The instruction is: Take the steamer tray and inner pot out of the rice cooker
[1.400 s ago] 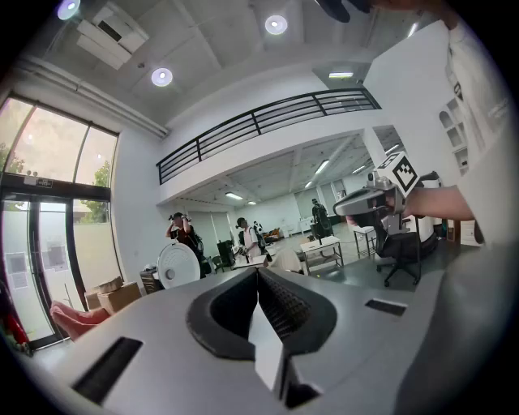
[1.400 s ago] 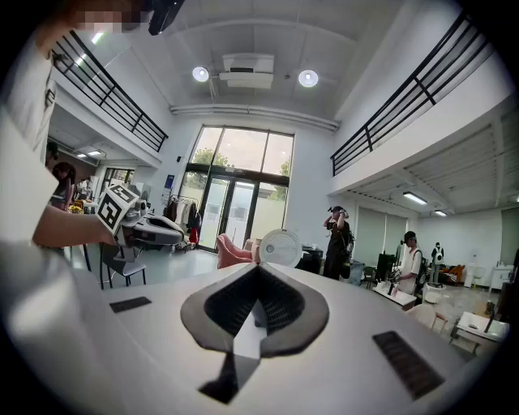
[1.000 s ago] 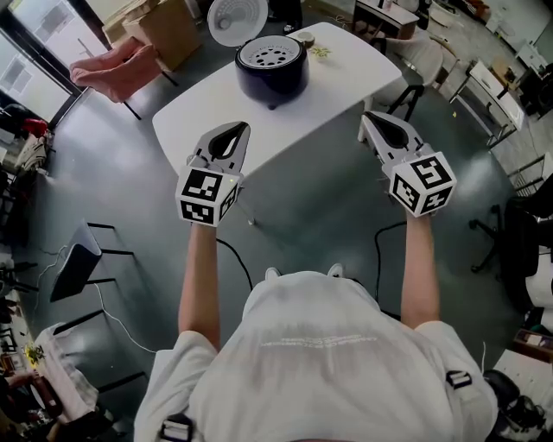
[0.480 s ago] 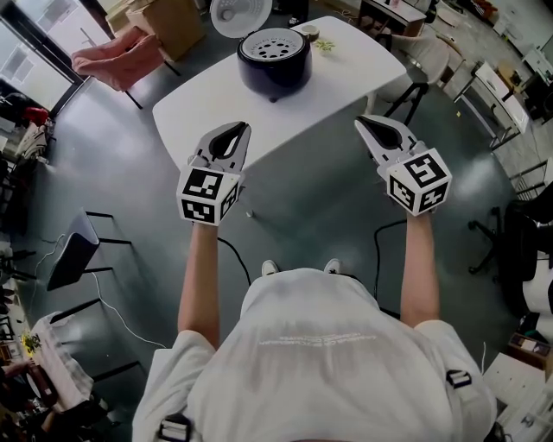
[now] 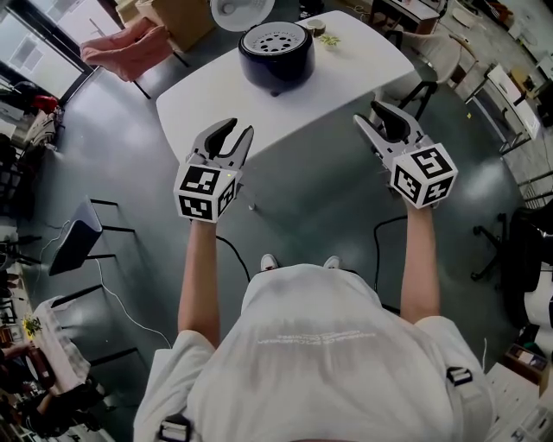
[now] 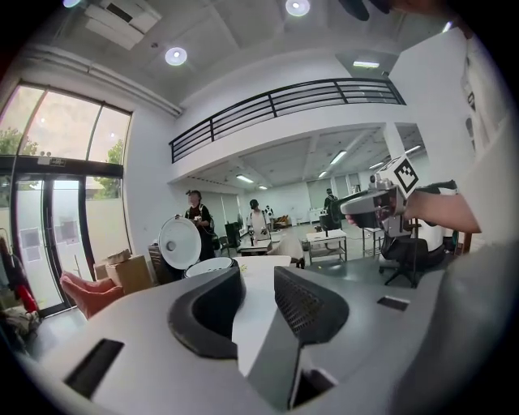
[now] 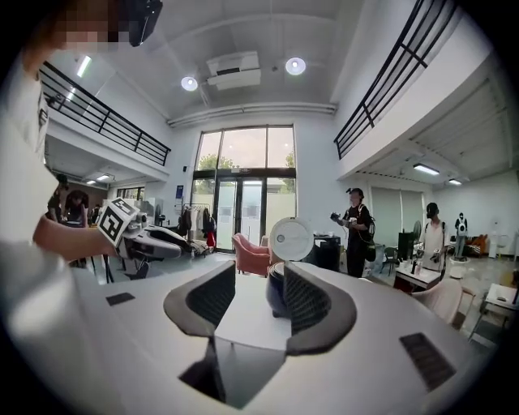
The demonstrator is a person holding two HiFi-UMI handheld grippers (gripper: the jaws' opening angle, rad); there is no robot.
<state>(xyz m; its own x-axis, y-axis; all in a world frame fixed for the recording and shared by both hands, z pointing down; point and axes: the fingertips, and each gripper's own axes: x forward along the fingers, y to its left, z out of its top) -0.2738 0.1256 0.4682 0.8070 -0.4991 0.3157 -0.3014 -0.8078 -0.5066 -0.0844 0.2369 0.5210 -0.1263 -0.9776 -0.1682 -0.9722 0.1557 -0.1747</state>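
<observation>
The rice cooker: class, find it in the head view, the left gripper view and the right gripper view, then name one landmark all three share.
Head view: rice cooker at top centre, on the white table.
Left gripper view: rice cooker left of centre, peeking over the left jaw, partly hidden.
Right gripper view: rice cooker at centre, in the gap between the jaws, against the right one.
Shared landmark: its raised round white lid.
</observation>
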